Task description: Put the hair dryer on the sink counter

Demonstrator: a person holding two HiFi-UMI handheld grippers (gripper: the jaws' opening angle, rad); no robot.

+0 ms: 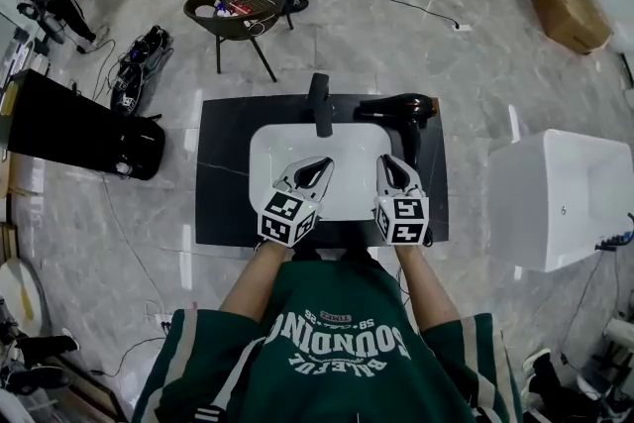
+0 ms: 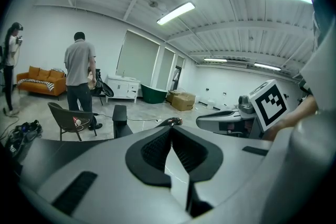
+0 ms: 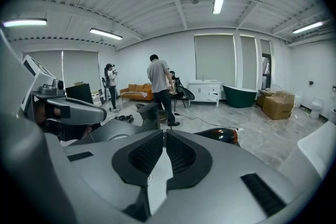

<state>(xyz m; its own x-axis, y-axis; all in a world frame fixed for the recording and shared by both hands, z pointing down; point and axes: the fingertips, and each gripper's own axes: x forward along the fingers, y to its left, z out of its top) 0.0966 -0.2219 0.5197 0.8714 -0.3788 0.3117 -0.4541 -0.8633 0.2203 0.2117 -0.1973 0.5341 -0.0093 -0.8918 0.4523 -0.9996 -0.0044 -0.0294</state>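
Though shut, left gripper (image 1: 319, 165) over basin (image 1: 275, 149)

The person wears a dark green short-sleeved shirt (image 1: 337, 352) with white lettering across the chest and white stripes on the sleeves. The left gripper (image 1: 323, 163) and right gripper (image 1: 387, 160) are pale grey, their jaws lined with black ribbing. Each carries a white cube (image 1: 288, 218) printed with black square markers.
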